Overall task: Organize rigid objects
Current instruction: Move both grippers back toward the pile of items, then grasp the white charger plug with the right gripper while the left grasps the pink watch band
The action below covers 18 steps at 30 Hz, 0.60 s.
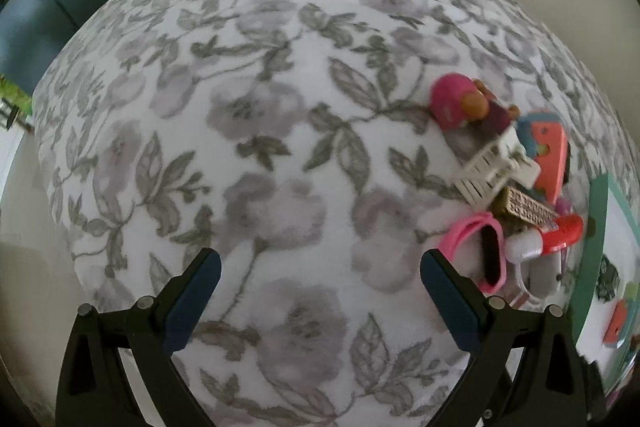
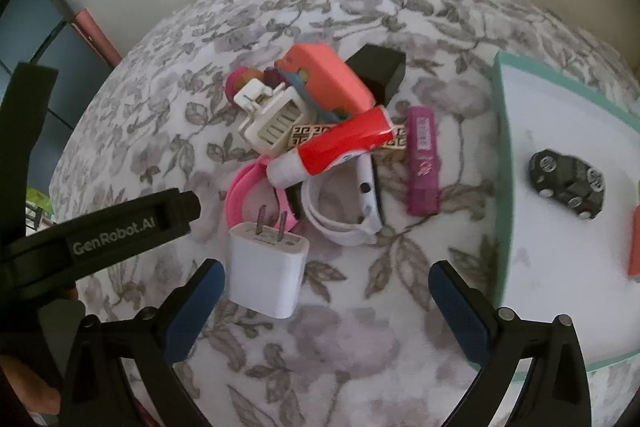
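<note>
Right wrist view: toy car already in tray; charger, heaped pile remaining. Right gripper, left gripper both spread, empty.

On the floral cloth lay 1 white charger plug, 1 red-and-white tube, 1 purple stick, 1 coral case, 1 black block, 1 cream vented adapter, 1 gold patterned strip, 1 pink band, 1 white strap and 1 pink-headed doll. 1 teal-edged tray held 1 dark toy car and 1 orange piece, only partly visible. 2 grippers were in view, each with 2 fingers
</note>
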### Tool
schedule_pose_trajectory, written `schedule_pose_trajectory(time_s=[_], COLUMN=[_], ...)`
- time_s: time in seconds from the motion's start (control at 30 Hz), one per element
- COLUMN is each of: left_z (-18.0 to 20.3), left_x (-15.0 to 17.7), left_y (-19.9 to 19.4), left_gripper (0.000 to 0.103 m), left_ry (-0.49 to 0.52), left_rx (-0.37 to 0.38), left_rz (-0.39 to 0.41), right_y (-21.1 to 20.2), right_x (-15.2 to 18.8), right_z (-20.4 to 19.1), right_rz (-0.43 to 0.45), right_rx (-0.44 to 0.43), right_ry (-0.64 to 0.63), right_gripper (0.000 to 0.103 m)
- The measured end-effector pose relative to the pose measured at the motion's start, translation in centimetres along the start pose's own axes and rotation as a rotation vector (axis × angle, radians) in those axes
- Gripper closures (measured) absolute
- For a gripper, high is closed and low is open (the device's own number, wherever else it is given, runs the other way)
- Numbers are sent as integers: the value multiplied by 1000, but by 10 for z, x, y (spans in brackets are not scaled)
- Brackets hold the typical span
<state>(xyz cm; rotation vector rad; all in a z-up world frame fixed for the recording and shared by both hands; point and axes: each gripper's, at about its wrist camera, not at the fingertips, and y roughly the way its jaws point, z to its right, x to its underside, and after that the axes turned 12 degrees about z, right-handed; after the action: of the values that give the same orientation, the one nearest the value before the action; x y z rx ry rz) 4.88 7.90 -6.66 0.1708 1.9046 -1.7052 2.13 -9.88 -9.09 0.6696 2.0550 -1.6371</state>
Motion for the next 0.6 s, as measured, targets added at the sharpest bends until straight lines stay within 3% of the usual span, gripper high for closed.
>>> schedule_pose_trajectory(time_s=[0.27, 0.6], left_z=[-20, -11], left_x=[-3, -7], left_y=[4, 7], left_gripper=[3, 3], left_ry=[-48, -25], left_rx=[-24, 19], left_rz=[1, 0], right_y=[14, 18], right_x=[3, 3], right_z=[-15, -29], right_rz=[-8, -1], right_rx=[6, 5], right_ry=[-16, -71], right_gripper=[0, 29])
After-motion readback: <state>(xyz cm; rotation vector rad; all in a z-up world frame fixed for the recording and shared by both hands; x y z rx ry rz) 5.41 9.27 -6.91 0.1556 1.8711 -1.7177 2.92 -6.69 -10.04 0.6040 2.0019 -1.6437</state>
